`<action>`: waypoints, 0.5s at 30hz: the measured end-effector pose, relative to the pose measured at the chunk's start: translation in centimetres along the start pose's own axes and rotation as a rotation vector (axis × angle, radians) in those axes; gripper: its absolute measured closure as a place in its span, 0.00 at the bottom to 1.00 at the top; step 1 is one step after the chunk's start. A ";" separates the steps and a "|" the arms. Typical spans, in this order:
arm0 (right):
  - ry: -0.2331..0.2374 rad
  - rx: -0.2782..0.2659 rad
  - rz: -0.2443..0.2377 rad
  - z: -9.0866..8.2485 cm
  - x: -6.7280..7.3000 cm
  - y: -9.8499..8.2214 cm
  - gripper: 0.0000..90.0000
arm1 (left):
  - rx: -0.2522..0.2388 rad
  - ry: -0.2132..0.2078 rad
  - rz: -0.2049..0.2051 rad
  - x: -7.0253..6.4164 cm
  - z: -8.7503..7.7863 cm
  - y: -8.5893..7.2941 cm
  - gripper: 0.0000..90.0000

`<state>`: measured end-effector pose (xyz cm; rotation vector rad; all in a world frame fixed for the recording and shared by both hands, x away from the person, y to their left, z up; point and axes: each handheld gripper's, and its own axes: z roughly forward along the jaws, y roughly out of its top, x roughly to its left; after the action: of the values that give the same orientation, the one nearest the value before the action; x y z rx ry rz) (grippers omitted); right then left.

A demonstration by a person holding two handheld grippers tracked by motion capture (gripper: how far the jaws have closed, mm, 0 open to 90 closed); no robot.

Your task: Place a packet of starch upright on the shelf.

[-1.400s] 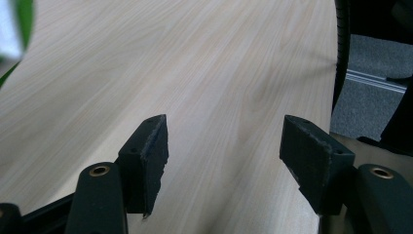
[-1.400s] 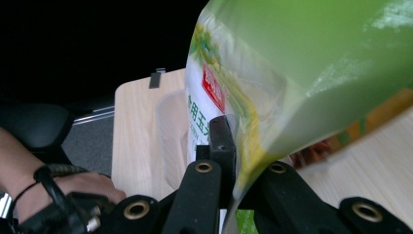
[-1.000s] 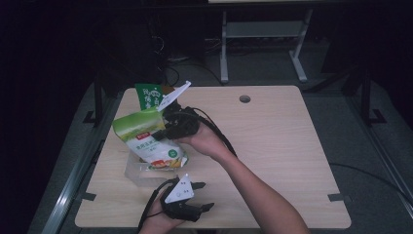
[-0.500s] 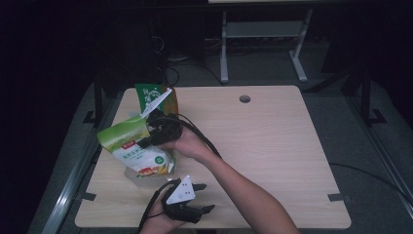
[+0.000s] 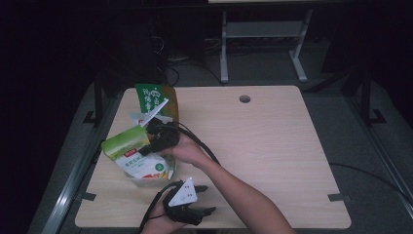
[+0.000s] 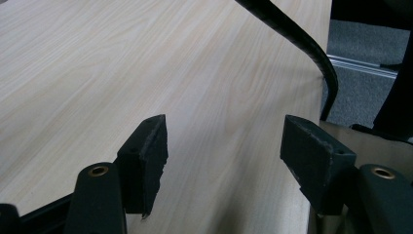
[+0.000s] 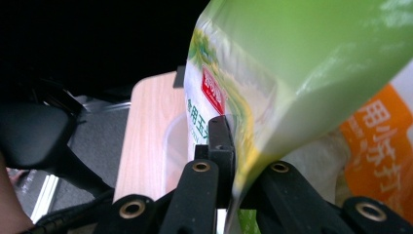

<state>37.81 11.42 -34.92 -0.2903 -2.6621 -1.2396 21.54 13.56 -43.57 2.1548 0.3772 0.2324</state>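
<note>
Nearest me, my left hand-held gripper [image 5: 207, 200] rests at the worktop's [image 5: 272, 146] front edge, jaws spread wide with nothing between them — idle. Farther out, my right hand-held gripper [image 5: 148, 146] has its jaws pinched almost together on the edge of the green bag [image 5: 134, 156], which hangs tilted over a clear tub [image 5: 151, 179] near the worktop's left side. In the right gripper view the bag [image 7: 302, 73] droops across the jaws, with the tub's rim [image 7: 175, 141] showing below it. Behind stands a dark green packet [image 5: 156, 101], upright at the far left.

To do this well, I judge I should keep the pinch firm on the seam — the film looks slippery — and lower the bag straight into the tub, bottom first, so it doesn't catch the rim or tip the tub over.
</note>
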 end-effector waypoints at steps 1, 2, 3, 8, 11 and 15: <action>0.002 -0.005 -0.001 0.0 -0.1 -0.2 0.95 | 0.002 0.001 0.000 0.1 0.0 0.0 0.38; 0.005 -0.009 0.007 -0.2 -0.1 -0.2 0.93 | 0.002 0.000 -0.005 0.1 0.0 0.0 0.38; 0.010 -0.015 0.017 -0.3 -0.1 -0.2 0.93 | -0.001 0.001 -0.010 0.1 0.1 -0.1 0.38; -0.004 0.016 0.003 -0.8 0.2 -0.4 0.92 | 0.001 0.002 -0.022 0.1 0.2 -0.1 0.37; -0.014 0.023 -0.003 -1.0 0.2 -0.7 0.93 | 0.000 0.004 -0.028 0.2 0.3 -0.2 0.37; -0.022 0.051 0.005 -1.0 0.0 -1.7 0.97 | 0.002 0.003 -0.039 0.4 0.3 -0.3 0.37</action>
<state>37.44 9.61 -35.56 -0.3042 -2.7056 -1.1715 21.99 13.64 -43.92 2.1476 0.4212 0.2130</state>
